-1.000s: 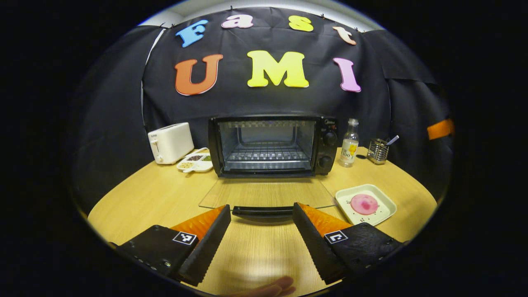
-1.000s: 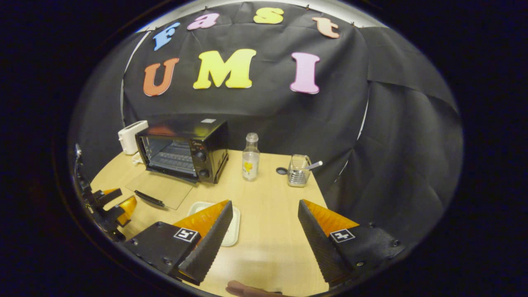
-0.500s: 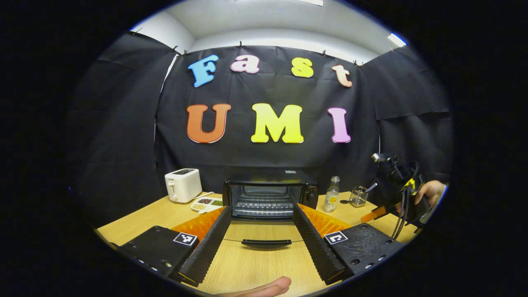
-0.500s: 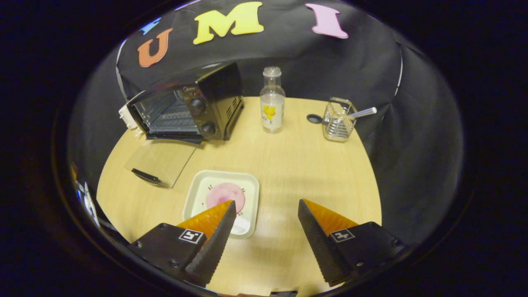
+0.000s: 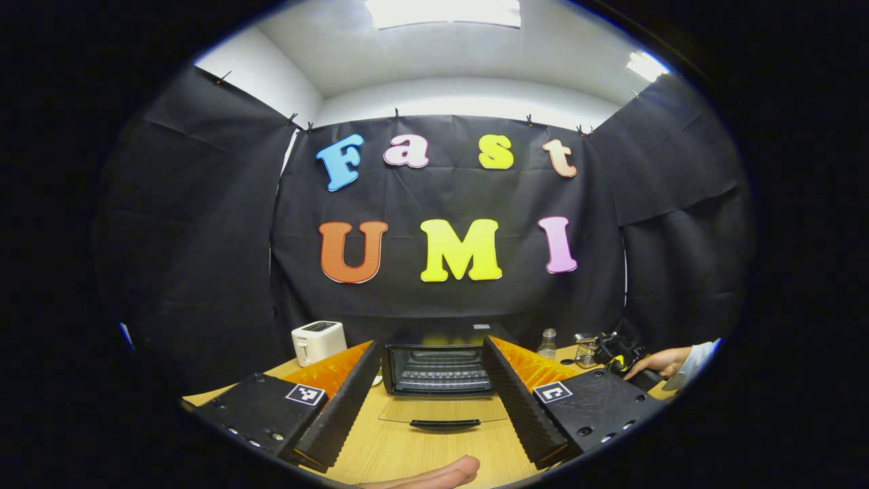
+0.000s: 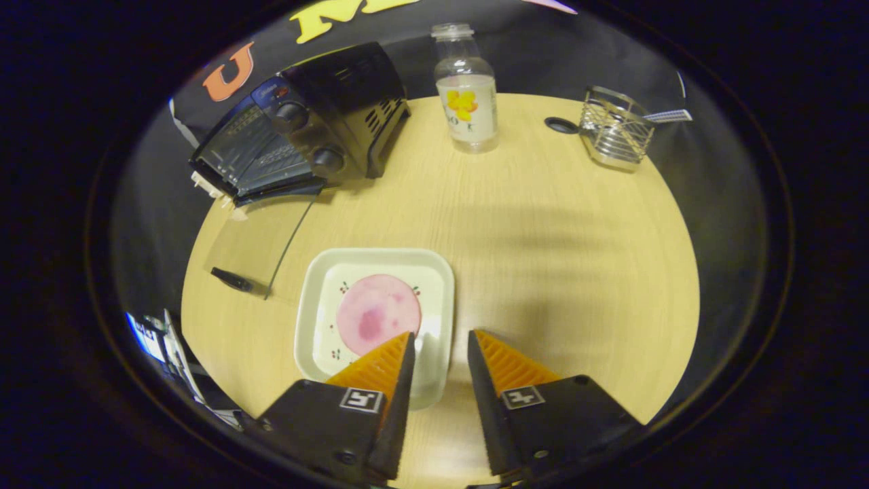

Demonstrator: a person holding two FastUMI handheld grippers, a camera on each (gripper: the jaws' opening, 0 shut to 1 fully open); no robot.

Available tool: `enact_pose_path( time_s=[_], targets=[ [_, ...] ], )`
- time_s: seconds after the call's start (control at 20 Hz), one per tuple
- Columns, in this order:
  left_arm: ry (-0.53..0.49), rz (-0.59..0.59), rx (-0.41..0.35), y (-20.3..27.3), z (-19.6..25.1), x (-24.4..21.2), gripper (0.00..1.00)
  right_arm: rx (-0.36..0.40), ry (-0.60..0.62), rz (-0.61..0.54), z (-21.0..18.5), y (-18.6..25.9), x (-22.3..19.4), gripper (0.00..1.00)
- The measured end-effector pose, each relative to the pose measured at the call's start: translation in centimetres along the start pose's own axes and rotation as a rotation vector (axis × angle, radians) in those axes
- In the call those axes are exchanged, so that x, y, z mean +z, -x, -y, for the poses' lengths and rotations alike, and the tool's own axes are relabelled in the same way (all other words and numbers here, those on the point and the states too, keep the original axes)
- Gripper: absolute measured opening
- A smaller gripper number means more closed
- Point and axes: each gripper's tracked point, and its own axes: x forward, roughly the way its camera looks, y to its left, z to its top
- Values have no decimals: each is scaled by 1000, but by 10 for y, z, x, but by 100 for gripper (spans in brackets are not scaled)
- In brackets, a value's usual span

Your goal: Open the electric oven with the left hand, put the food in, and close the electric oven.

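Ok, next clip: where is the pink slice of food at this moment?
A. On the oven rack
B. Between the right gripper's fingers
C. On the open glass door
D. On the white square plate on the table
D: in the right gripper view the pink slice lies flat on the white square plate, with the right gripper at the plate's near edge and the oven open beyond.

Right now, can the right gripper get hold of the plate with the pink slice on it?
Probably yes. The right gripper hangs over the plate's near rim, its fingers apart around that edge, and nothing lies between them. The pink slice sits farther in.
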Motion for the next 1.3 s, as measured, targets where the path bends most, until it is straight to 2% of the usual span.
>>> enact_pose_path(
  time_s=[0.05, 0.1, 0.15, 0.3, 0.35, 0.45, 0.65, 0.75, 0.95, 1.1, 1.15, 1.2, 1.3],
  targets=[
    [-2, -3, 11, 1, -5, 1, 96, 46, -10, -60, -6, -5, -7, 25],
    [-2, -5, 22, 3, -9, 1, 96, 68, -30, -63, -5, -9, -4, 17],
    [0, -8, 32, 5, -13, 1, 96, 103, -67, -73, -8, -6, 3, 2],
    [22, -16, 54, 9, -22, 4, 96, 215, -163, -102, -8, -10, 0, 4],
    [31, -18, 51, 10, -23, 6, 96, 251, -193, -101, -8, -10, 0, 1],
    [44, -16, 51, 16, -25, 10, 96, 308, -245, -92, -7, -8, -1, 2],
    [12, 5, 88, 26, -32, 20, 97, 360, -309, -69, -2, -3, -9, 1],
    [-3, -8, 69, 31, -26, 18, 96, 370, -347, -51, 6, 5, -15, 1],
    [-18, -28, 48, 38, -22, 13, 96, 341, -397, -8, 27, 30, -26, 1],
    [-31, -25, 46, 40, -25, 11, 96, 352, -399, 30, 26, 58, -28, 4],
    [-37, -21, 52, 41, -28, 11, 97, 351, -394, 46, 24, 66, -25, 1],
    [-41, -24, 59, 42, -32, 8, 96, 345, -391, 60, 23, 75, -22, 4],
    [-42, -31, 65, 45, -38, 4, 96, 332, -357, 86, 16, 90, -19, 0]
  ],
)
